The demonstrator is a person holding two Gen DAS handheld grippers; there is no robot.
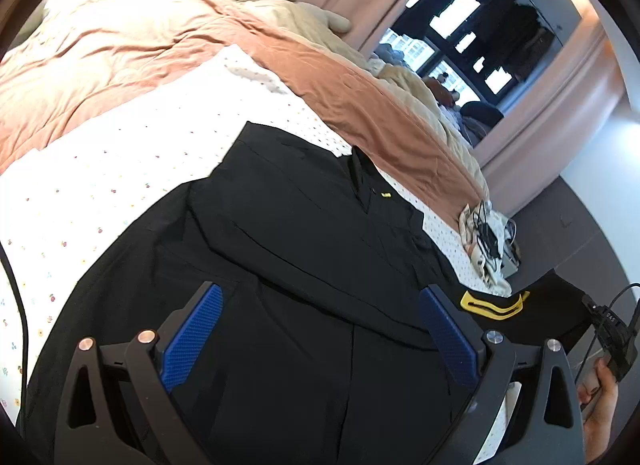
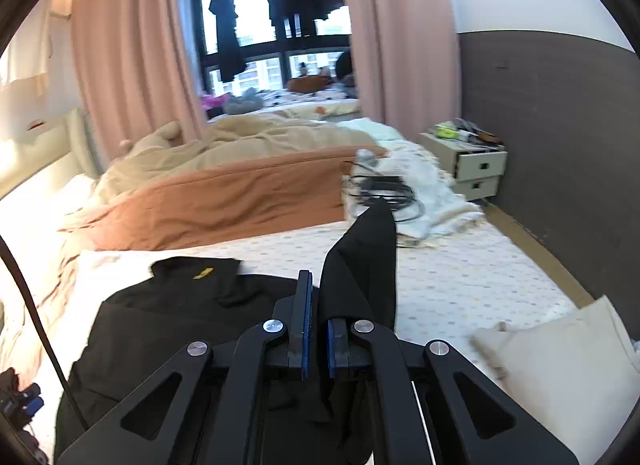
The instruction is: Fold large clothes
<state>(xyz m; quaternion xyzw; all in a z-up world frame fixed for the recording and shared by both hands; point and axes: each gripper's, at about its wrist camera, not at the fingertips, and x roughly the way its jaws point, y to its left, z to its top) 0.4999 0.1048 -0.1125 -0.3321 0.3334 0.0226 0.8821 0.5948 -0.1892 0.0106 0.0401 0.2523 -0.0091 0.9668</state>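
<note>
A large black garment (image 1: 304, 233) with a small yellow tag lies spread on the dotted white bedsheet (image 1: 120, 169). My left gripper (image 1: 320, 305) hovers over its middle, blue pads wide apart with nothing between them. In the right wrist view the same black garment (image 2: 180, 317) lies lower left, and my right gripper (image 2: 318, 321) is shut on a lifted fold of it (image 2: 364, 261), which stands up from the jaws above the bed. In the left wrist view a raised black part with a yellow band (image 1: 494, 305) shows at lower right, beside a hand (image 1: 600, 397).
An orange blanket (image 2: 224, 197) and beige duvet (image 2: 240, 141) lie bunched across the bed. A white cloth with tangled black cables (image 2: 396, 193) sits at the bed's far side. A bedside drawer unit (image 2: 468, 161) stands by the grey wall. A pale pillow (image 2: 560, 365) lies at lower right.
</note>
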